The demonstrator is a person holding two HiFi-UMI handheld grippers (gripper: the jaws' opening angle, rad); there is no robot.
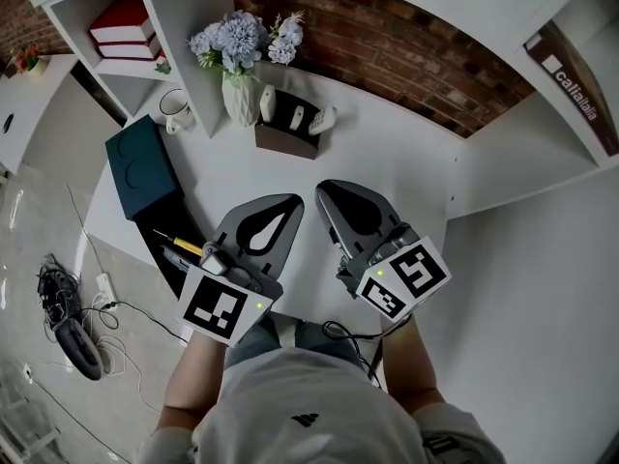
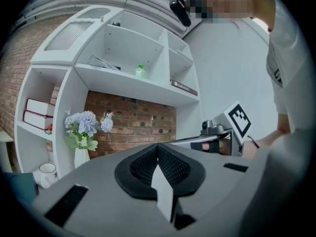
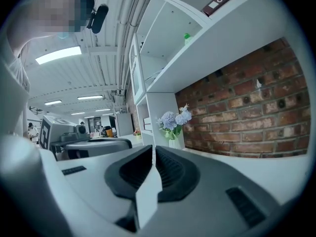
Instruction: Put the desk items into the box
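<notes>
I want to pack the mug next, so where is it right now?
In the head view, the mug stands at the back left of the desk, left of the vase and just beyond the teal box.

The head camera sits above the person and looks steeply down on the white desk (image 1: 387,162), from the near edge to the brick wall (image 1: 387,46) along the far edge. The camera on the left gripper (image 2: 158,149) rides low and close behind its jaws and faces level across the desk toward that wall. The camera on the right gripper (image 3: 152,149) sits the same way. Each catches the other gripper at its side. All three views share the wall, the vase of flowers (image 1: 240,90) near the far left corner, and the shelves (image 2: 128,85).
</notes>
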